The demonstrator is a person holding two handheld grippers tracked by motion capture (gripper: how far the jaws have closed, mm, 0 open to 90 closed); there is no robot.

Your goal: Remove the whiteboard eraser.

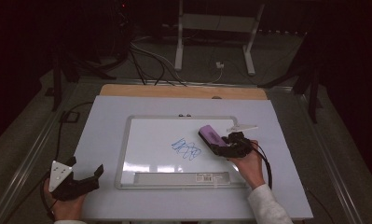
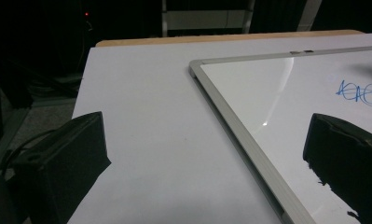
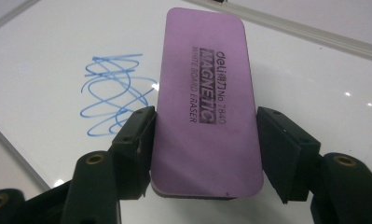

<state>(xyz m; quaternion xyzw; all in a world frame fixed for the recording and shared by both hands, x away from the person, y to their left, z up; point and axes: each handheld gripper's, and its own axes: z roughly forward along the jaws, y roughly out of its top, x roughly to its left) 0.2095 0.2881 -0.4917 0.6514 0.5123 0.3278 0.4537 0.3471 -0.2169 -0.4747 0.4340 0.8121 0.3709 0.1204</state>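
Right tool point(image 3: 204, 135) is clamped on the long sides of a purple magnetic eraser point(image 3: 204, 98), jaws snug against both edges. I've got it over the whiteboard point(image 1: 146, 140), just to the right of a blue marker scribble point(image 1: 186, 148), near the board's right edge. My left tool point(image 1: 83, 175) sits on the white worktop point(image 1: 99, 116) off the board's lower left corner, jaws spread wide apart with nothing between them.

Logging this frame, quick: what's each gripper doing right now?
Left gripper: open, holding nothing.
Right gripper: shut on the purple rectangular whiteboard eraser.
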